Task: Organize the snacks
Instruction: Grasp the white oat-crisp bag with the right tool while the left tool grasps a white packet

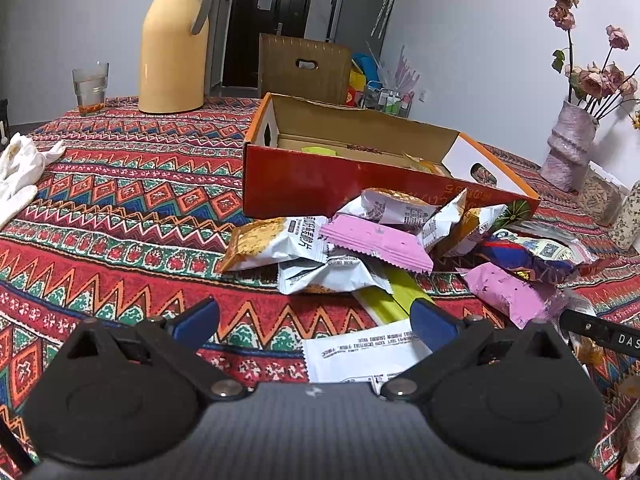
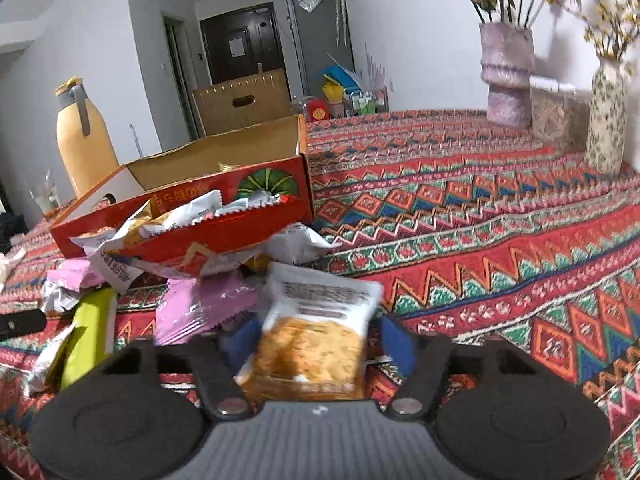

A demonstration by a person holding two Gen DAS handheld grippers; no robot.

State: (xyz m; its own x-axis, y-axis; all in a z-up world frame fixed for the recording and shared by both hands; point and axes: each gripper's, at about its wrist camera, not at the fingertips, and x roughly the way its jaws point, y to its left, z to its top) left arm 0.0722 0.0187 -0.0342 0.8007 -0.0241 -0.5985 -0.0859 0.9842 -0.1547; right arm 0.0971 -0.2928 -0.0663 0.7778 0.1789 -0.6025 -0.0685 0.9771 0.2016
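A round table under a patterned red tablecloth fills both views. On it, toward the middle, lies an open red cardboard box, its flaps up and a few packets showing inside; everything below is placed from that box.

Beyond the box's far left corner in the left wrist view stands a yellow thermos jug with a grey handle, and further left of that a drinking glass. Off to the box's right stands a lilac vase holding dried roses; in the right wrist view a second, floral-print vase stands near it. Well left of the box lies a crumpled white cloth.

Against the box's near wall sits a loose heap of snack packets: white-and-orange cracker packs, pink wrappers, a yellow-green packet and a blue one, overlapping one another.

The left gripper hovers nearer the camera than the heap, jaws spread wide, nothing between them; a white packet lies on the cloth beneath.

The right gripper is in front of the heap, on the side away from the box, with a white-and-orange cracker packet between its blue pads. The packet is blurred, and whether the pads actually press on it cannot be told.
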